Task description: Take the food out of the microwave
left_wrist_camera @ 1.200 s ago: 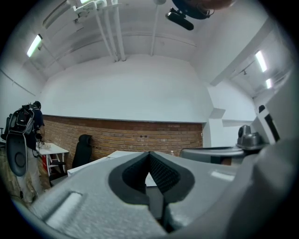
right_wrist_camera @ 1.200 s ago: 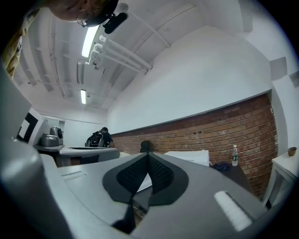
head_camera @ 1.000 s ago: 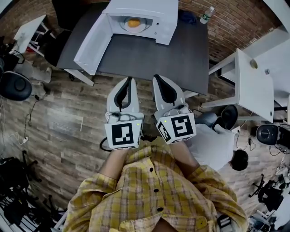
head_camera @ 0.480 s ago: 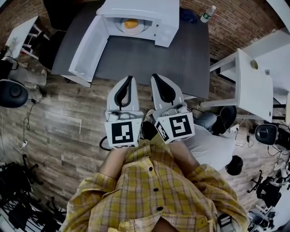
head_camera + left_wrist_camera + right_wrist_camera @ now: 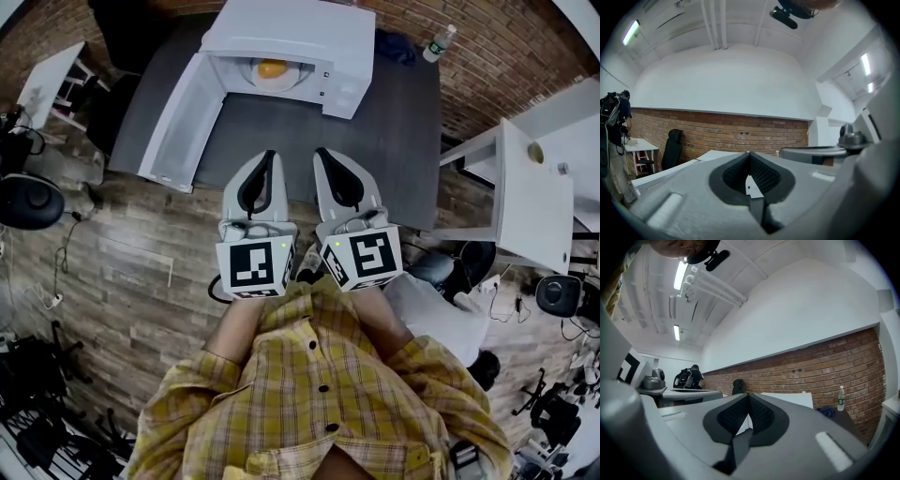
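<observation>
Food (image 5: 271,68), a roundish yellow-orange blob, is seen sitting on a pale round plate (image 5: 292,62) inside the white microwave (image 5: 300,33), straight ahead of both claws and well apart from them, so nothing is touched yet. Nearest in, the left gripper (image 5: 268,156) and right gripper (image 5: 324,154) are held side by side and pointed level at the oven, just over the near edge of the dark matte table (image 5: 375,131). Both are pinched fully together with nothing between the ribbed black pads, which is confirmed in the left gripper view (image 5: 749,154) and the right gripper view (image 5: 749,396). Further on, the glossy white door (image 5: 183,112) is swung wide to the left, so the cavity is left open toward the claws. The left claw is lined up almost dead on with the food, while the right one is faced more toward the control panel side, so the left is probably better placed. No long axis is offered by a round plate, so its thin rim would likely have to be pinched, and the jaws opened first. Beyond the oven, a clear plastic bottle (image 5: 438,43) is stood by the brick wall.
</observation>
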Demonstrator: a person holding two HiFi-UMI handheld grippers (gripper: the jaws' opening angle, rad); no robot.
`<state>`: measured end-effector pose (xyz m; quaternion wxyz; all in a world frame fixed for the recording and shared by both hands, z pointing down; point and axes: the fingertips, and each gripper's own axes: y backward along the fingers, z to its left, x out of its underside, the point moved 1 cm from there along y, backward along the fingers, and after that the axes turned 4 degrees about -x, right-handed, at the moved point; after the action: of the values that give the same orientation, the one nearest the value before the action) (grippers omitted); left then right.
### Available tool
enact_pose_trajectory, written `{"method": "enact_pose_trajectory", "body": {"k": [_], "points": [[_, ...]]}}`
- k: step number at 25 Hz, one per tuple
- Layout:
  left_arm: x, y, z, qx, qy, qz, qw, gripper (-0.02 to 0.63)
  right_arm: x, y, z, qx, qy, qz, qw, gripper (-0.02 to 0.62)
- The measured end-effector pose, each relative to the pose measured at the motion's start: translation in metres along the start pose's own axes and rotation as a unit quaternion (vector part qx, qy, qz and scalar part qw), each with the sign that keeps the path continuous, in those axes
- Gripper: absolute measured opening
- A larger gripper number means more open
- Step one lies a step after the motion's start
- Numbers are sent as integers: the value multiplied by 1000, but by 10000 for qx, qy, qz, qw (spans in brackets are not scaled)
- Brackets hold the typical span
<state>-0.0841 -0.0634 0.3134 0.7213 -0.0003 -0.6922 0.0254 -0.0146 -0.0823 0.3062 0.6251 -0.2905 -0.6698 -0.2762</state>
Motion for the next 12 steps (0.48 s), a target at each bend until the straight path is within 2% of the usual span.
{"method": "enact_pose_trajectory", "body": {"k": [8, 12], "points": [[7, -32, -8, -118, 49, 12, 9999, 0, 5, -14, -30, -87, -27, -27, 10000, 5], [8, -44, -7, 8, 53, 50, 10000, 0, 7, -23, -33, -117, 31, 41, 9999, 5]]}}
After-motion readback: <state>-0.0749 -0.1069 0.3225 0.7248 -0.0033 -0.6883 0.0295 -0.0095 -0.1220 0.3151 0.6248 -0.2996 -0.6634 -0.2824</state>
